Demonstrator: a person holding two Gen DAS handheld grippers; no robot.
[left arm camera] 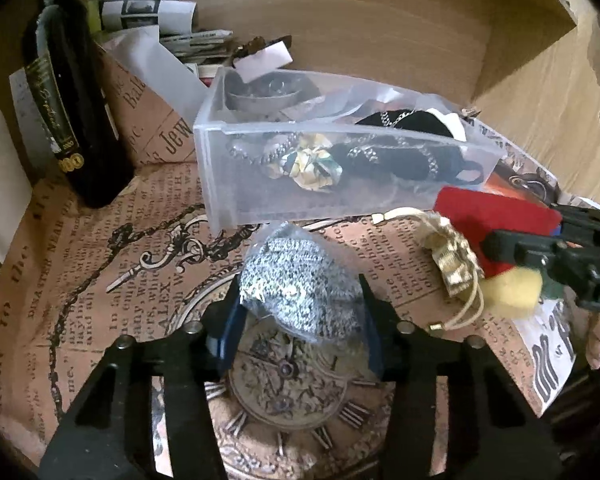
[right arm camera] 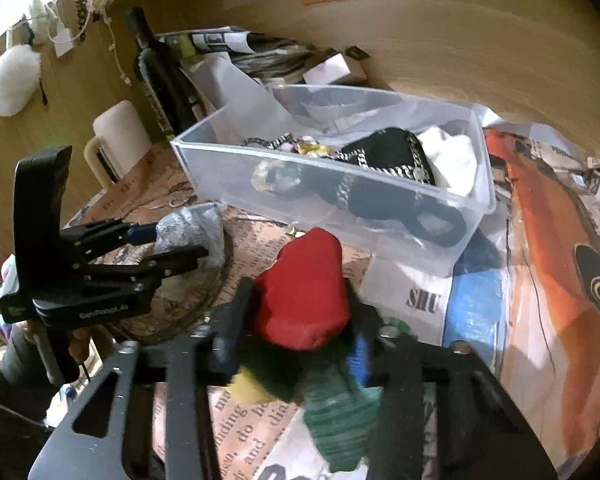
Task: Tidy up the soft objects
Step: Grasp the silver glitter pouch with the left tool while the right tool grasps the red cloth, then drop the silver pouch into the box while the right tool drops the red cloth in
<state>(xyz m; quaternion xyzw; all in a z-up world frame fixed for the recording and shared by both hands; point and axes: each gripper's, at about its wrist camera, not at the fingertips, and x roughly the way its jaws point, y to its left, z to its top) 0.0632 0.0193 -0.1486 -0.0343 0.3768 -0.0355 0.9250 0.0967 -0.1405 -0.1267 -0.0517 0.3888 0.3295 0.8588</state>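
Two claws are each clamped on something soft. The left claw [left arm camera: 300, 312] grips a speckled grey knitted pouch in clear wrap [left arm camera: 296, 284], held low over the newspaper-print desk [left arm camera: 80, 280] just before the clear plastic box [left arm camera: 220, 168]. The right claw [right arm camera: 296, 336] pinches a red, green and yellow stuffed toy [right arm camera: 304, 292], reaching in level from the right. Only the left view shows the gold ribbon bag [left arm camera: 454, 264] lying between them and the dark wine bottle [left arm camera: 66, 96]; only the right view shows a white fluffy ball [right arm camera: 12, 80] on the wall.
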